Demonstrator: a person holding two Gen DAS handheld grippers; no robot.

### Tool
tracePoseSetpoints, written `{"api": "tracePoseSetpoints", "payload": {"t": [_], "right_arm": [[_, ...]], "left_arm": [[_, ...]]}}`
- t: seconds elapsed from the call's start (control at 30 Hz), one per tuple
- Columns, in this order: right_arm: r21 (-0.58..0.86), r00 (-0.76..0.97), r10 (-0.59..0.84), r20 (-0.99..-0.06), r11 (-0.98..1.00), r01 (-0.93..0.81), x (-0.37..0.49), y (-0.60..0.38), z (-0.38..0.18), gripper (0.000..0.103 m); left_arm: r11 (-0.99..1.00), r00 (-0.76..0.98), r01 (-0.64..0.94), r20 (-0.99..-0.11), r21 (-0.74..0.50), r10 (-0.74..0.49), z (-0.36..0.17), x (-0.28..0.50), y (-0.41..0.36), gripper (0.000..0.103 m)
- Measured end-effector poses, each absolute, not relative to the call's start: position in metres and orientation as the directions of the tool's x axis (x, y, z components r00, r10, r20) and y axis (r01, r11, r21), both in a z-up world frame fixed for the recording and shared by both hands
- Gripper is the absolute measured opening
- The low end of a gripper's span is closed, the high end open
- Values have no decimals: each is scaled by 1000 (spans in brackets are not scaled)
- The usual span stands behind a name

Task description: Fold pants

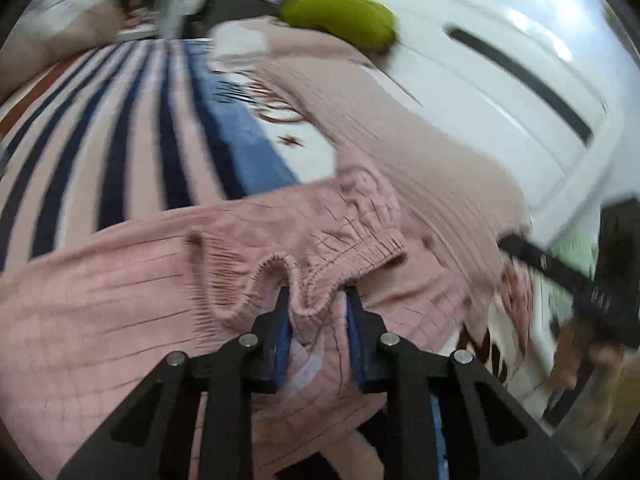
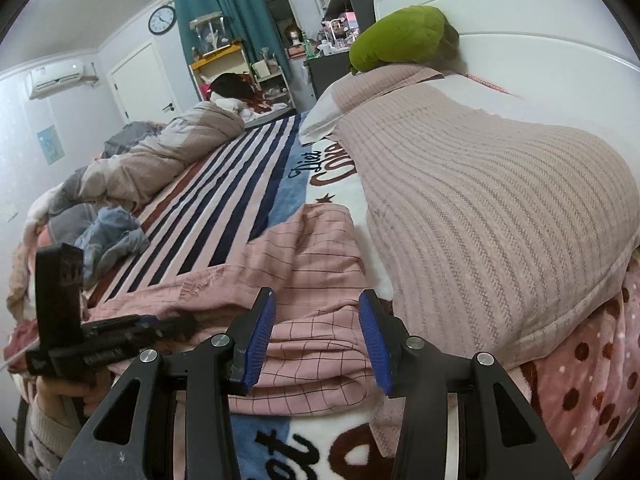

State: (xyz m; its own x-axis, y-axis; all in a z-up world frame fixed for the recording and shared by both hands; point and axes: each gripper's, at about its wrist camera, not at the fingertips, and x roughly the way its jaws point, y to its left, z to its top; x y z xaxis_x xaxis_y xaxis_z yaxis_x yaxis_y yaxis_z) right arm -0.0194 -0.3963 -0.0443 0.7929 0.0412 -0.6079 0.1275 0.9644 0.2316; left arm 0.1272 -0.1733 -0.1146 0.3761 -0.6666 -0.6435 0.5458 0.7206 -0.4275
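Note:
Pink checked pants point(image 1: 120, 280) lie on the striped blanket on the bed. In the blurred left wrist view my left gripper point(image 1: 318, 300) is shut on the gathered elastic waistband point(image 1: 304, 280), the cloth bunched between its blue pads. In the right wrist view the pants point(image 2: 308, 280) lie partly folded in front of my right gripper point(image 2: 316, 314), which is open and empty just above them. The left gripper point(image 2: 172, 326) shows at the left of that view, low over the pants. The right gripper shows as a dark blur at the right edge of the left wrist view point(image 1: 560, 272).
A large pink ribbed pillow point(image 2: 480, 208) lies to the right of the pants. A green plush point(image 2: 396, 38) sits against the white headboard point(image 2: 520, 20). A bundled duvet point(image 2: 160, 152) and blue-grey clothes point(image 2: 112, 236) lie at the far left of the bed.

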Motion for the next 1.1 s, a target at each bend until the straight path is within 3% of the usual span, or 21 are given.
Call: {"api": "tracePoseSetpoints", "payload": {"t": [0.1, 0.13, 0.2, 0.3, 0.37, 0.57, 0.7, 0.73, 0.8, 0.83, 0.87, 0.93, 1.1], "right_arm": [[224, 786, 40, -617, 966, 127, -19, -394, -46, 38], [223, 782, 42, -622, 967, 125, -18, -393, -47, 38], [218, 779, 43, -626, 968, 121, -16, -391, -48, 38], [217, 777, 49, -628, 970, 114, -14, -388, -48, 38], [220, 773, 56, -631, 969, 109, -12, -387, -49, 38], [221, 767, 62, -639, 970, 105, -11, -385, -52, 38], [231, 768, 71, -637, 968, 102, -10, -387, -53, 38], [233, 767, 74, -637, 967, 100, -10, -388, -54, 38], [237, 766, 79, -638, 967, 98, -9, -389, -55, 38], [240, 766, 81, -638, 966, 98, -9, -390, -56, 38], [245, 766, 84, -638, 965, 98, -8, -391, -56, 38], [252, 765, 88, -638, 963, 100, -7, -392, -57, 38], [260, 763, 95, -639, 961, 98, -8, -391, -57, 38]], "left_arm": [[756, 426, 434, -628, -490, -651, -118, 133, -149, 31], [791, 459, 389, -645, -472, -611, -119, 134, -141, 44], [819, 491, 353, -656, -452, -573, -118, 133, -129, 48], [786, 457, 413, -642, -460, -616, -110, 127, -128, 54], [751, 431, 491, -626, -441, -650, -101, 122, -138, 69], [723, 400, 604, -658, -335, -638, -96, 125, -186, 71], [772, 459, 620, -736, -137, -498, -109, 136, -223, 71], [774, 459, 622, -743, -123, -487, -111, 136, -227, 70], [775, 459, 618, -738, -136, -495, -111, 135, -227, 50], [775, 454, 610, -728, -167, -514, -110, 137, -225, 29], [778, 455, 601, -721, -185, -523, -109, 138, -222, 18], [784, 465, 569, -689, -249, -556, -106, 142, -210, 8], [830, 454, 395, -701, -394, -550, -119, 160, -162, 9]]}}
